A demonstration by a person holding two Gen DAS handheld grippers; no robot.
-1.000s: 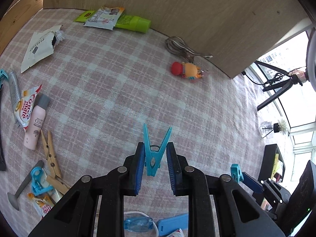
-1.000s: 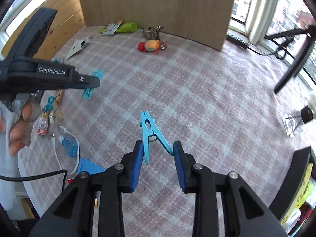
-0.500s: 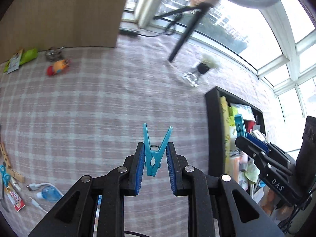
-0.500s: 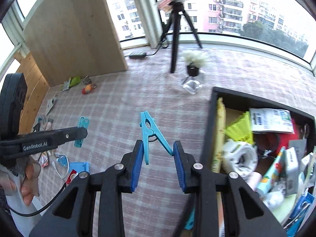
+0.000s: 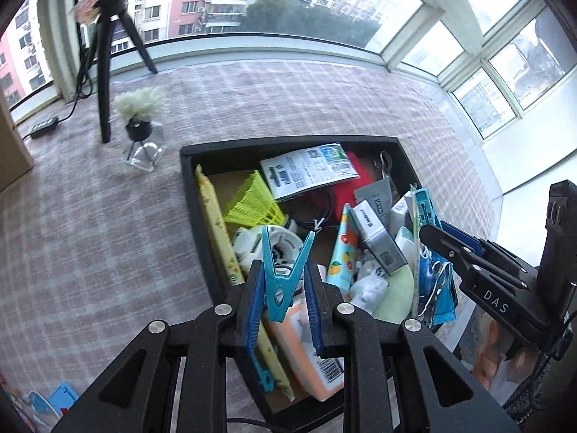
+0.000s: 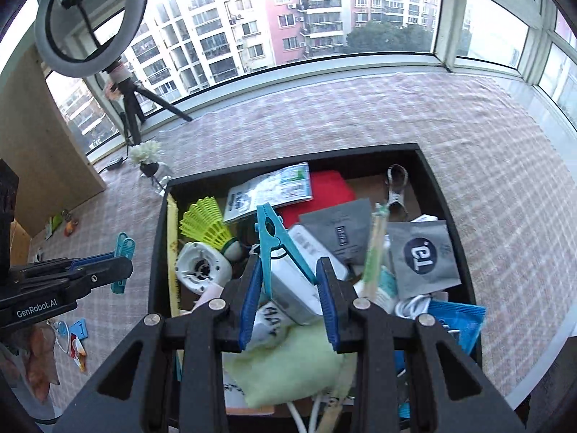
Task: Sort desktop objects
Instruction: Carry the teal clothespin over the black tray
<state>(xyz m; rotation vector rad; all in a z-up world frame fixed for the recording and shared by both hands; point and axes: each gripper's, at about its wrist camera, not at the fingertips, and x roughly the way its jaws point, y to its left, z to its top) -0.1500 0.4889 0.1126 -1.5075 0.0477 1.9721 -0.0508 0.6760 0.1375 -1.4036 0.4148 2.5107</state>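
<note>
Claws both now hang over the crammed black rectangular storage box [image 5: 187,166], having swung across from the scattered counter clutter, left claw [image 5: 282,303] pinching a turquoise plastic clothespin [image 5: 283,274], right claw [image 6: 288,301] gripping another turquoise plastic peg [image 6: 276,241], apparently ready to drop.

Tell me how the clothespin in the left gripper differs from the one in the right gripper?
The left gripper's clothespin stands straight, centred between the fingers, its two legs spreading evenly upward. The right gripper's clothespin sits askew, one leg against the left finger, the other slanting across to the right finger. Both are blue plastic, held above the black box.
</note>
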